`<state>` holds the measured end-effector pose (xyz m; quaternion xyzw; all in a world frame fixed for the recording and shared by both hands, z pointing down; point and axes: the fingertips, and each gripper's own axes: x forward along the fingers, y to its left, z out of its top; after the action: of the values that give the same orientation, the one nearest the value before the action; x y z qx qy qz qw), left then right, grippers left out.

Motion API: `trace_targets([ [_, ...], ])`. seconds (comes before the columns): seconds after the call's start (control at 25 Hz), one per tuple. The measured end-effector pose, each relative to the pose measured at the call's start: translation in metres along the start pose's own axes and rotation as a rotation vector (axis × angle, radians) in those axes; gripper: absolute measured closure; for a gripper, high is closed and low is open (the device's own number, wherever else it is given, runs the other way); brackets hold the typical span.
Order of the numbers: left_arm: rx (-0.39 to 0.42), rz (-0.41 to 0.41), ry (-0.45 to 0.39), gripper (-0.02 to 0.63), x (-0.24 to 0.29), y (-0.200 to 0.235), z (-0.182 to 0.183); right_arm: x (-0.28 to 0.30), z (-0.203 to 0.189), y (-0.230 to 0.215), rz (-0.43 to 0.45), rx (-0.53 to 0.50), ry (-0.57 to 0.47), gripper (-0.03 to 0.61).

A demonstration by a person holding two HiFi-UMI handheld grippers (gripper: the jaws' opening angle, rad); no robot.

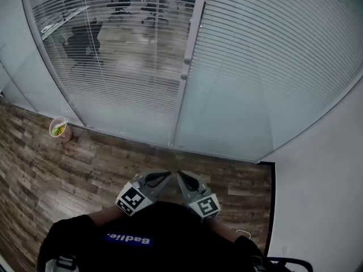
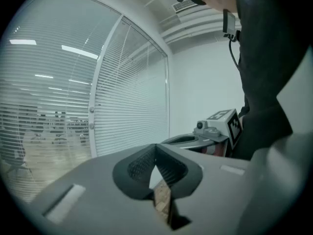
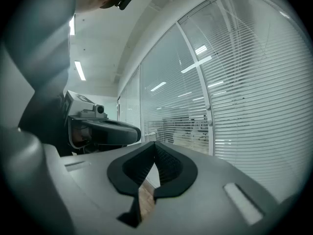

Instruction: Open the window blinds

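My left gripper [image 1: 164,176] [image 2: 156,151] has its jaws pressed tip to tip with nothing between them. My right gripper [image 1: 181,176] [image 3: 155,148] is the same, closed and empty. I hold both close in front of my chest, about level, their tips angled toward each other and almost meeting, well short of the glass.

At 12 o'clock from the tools, the window blinds [image 1: 113,67] [image 2: 132,106] [image 3: 254,97] cover a glazed wall that a white post [image 1: 191,44] splits into two panels. On the panel at 11 o'clock the slats are tilted enough for office chairs [image 1: 85,41] to show through. On the panel at 1 o'clock the slats lie flat and nothing shows behind them. Two small knobs [image 1: 185,68] sit one above the other on the post, high above the tools.

Under me is a wood-plank floor [image 1: 74,174]. At 10 o'clock a cup [image 1: 59,128] with something green in it stands on the floor just beside the foot of the glass. At 3 o'clock is a plain white wall [image 1: 323,180].
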<state>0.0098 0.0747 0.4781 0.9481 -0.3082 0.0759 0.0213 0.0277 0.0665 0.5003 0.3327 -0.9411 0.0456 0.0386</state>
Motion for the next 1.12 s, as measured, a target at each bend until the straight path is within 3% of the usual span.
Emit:
trace_targets([
  [0.64, 0.004, 0.051, 0.008, 0.614, 0.024, -0.001, 0.003, -0.012, 0.007, -0.023, 0.015, 0.029, -0.036, 0.575],
  [0.92, 0.006, 0.075, 0.014, 0.614, 0.042, -0.012, 0.002, -0.032, -0.007, -0.041, 0.012, 0.059, -0.023, 0.575],
  [1.12, 0.030, 0.083, 0.008, 0.614, 0.041, 0.006, 0.000, -0.018, -0.019, -0.045, 0.005, 0.046, 0.006, 0.575],
])
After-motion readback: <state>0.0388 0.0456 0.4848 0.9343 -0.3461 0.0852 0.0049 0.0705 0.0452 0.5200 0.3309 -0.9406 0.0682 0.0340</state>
